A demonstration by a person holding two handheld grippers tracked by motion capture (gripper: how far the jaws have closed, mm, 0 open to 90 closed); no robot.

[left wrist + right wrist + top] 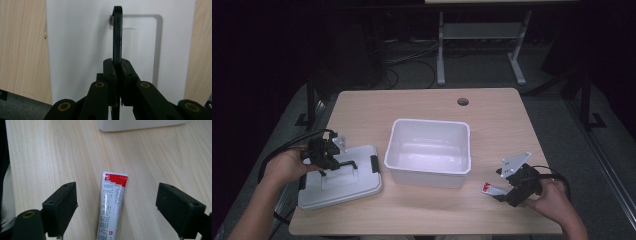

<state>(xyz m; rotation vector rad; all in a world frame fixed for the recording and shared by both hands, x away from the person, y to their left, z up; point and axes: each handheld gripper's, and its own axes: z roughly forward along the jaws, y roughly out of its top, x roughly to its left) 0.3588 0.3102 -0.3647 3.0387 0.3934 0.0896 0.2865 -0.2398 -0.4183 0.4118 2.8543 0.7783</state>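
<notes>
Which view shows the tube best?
The right gripper view: the white tube with its red end lies on the table between the open right gripper jaws, print legible. The high view shows it small, beside the right gripper.

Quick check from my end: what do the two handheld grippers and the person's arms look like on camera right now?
Both are black, two-jaw tools. The left gripper has linked black arms with brass-coloured pivot bushings and flat rectangular pads. The right gripper has blocky black pads with small screw holes. Each carries a grey three-cornered plate on top and trails a black cable. The forearms are bare, no sleeves visible.
</notes>
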